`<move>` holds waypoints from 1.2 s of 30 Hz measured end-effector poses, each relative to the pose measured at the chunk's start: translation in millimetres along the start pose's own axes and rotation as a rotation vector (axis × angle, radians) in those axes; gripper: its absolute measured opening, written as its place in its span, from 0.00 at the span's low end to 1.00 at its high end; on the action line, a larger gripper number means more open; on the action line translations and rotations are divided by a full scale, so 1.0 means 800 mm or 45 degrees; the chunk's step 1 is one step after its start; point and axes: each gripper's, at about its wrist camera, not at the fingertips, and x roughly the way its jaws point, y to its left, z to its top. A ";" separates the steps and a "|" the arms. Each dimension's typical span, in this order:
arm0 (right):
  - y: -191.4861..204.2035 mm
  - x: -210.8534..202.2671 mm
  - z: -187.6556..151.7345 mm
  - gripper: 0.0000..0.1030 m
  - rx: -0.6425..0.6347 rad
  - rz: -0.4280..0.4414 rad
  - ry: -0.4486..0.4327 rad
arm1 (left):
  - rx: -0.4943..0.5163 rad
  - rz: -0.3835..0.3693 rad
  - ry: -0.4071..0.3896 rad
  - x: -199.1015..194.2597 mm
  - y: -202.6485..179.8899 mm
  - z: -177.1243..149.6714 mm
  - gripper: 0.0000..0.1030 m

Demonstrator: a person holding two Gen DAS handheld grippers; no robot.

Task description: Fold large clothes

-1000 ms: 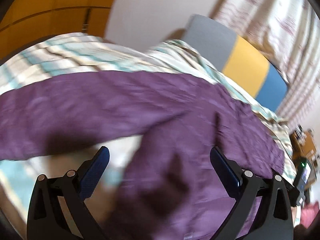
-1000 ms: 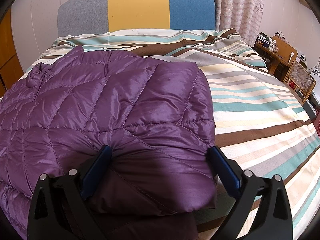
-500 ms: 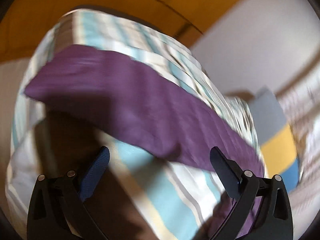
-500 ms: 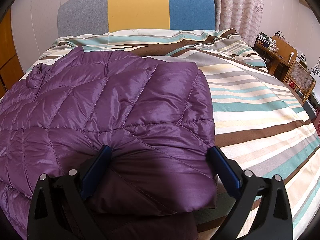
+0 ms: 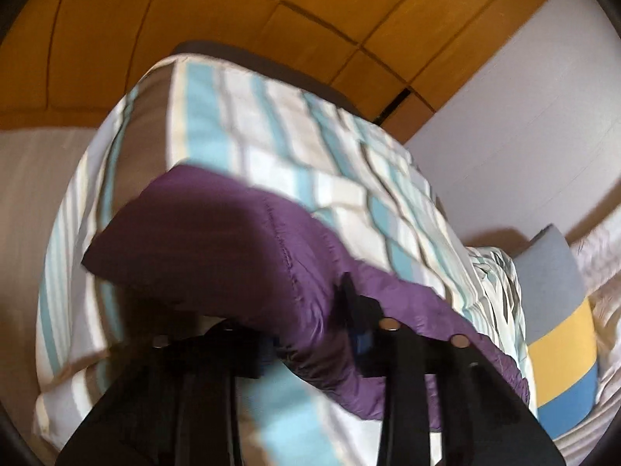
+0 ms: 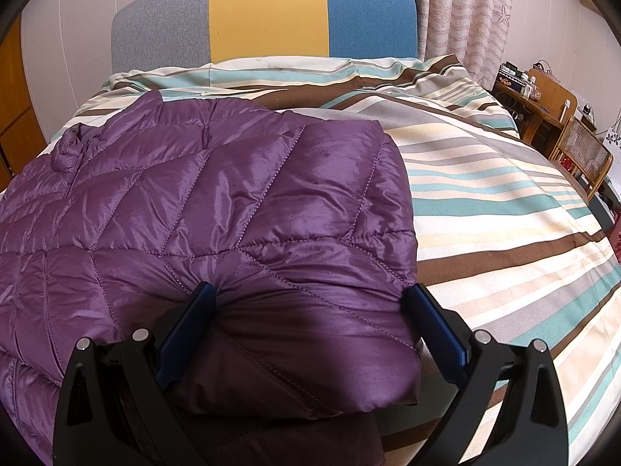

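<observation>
A purple quilted jacket (image 6: pixel 233 213) lies partly folded on the striped bed cover (image 6: pixel 485 202). My right gripper (image 6: pixel 310 289) stands open over the jacket's near folded edge, one finger on each side of the padded fold. In the left wrist view the jacket (image 5: pixel 217 248) hangs at the bed's edge. The jaws of my left gripper (image 5: pixel 312 334) are closing, and a bunched edge of the purple fabric is pinched between them. That view is blurred and tilted.
A grey, yellow and blue headboard (image 6: pixel 268 19) closes the far end of the bed. An orange wooden wardrobe (image 5: pixel 271 0) stands beside the bed. A desk (image 6: pixel 543 105) and a wicker chair (image 6: pixel 582 155) stand at the right, by the curtain (image 6: pixel 465 11).
The left gripper swept sideways and rolled to the jacket's edge at the bed's side. Its jaws went from wide to narrow around the fabric. The right gripper kept still.
</observation>
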 end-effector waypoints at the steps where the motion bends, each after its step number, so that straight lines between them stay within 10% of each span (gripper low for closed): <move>1: 0.000 0.000 0.000 0.96 0.000 0.000 0.000 | 0.037 -0.016 -0.026 -0.004 -0.017 0.002 0.26; 21: 0.000 0.002 0.000 0.96 0.007 0.008 0.001 | 0.768 -0.332 -0.137 -0.046 -0.251 -0.125 0.22; 36: -0.001 0.003 0.000 0.96 0.012 0.014 0.002 | 1.057 -0.573 0.016 -0.080 -0.344 -0.277 0.22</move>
